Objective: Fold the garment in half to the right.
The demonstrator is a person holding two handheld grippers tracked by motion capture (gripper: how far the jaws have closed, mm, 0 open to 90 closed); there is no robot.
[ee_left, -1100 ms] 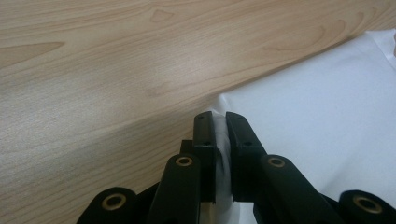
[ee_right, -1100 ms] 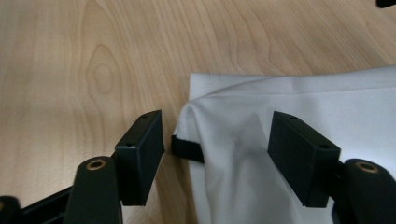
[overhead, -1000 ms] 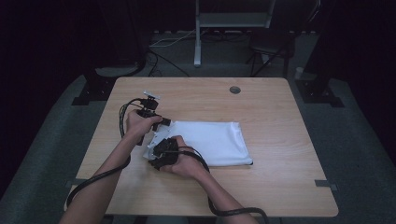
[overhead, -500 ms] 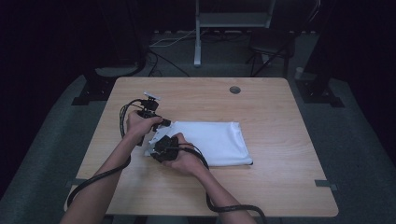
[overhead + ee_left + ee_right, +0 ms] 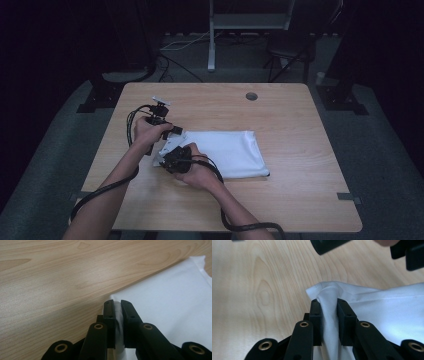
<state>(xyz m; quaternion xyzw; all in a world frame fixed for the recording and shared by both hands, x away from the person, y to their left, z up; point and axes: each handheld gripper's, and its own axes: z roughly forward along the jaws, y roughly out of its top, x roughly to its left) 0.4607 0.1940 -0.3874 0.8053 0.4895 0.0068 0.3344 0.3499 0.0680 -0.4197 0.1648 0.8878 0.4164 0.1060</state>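
Lying flat on the wooden table (image 5: 300,200): folded white cloth (image 5: 230,152), roughly mid-table, slightly toward the left edge, long side running left to right.

Left gripper (image 5: 117,307) pinching the cloth's far-left corner, jaws nearly together with a thin fold of white fabric squeezed between the pads. Seen from the high view, left gripper (image 5: 172,131) sitting just off that corner, toward the table's far-left side, hand wrapped around the body.

Right gripper (image 5: 329,305) clamping the cloth's near-left corner: jaws having just been closing, now pressing a bunched, raised peak of fabric, hem stitching visible just above the tips. In the high view, right gripper (image 5: 175,157) sitting at the cloth's left end, just beside the left one.

Cables trailing from both grippers back toward the table's near edge.
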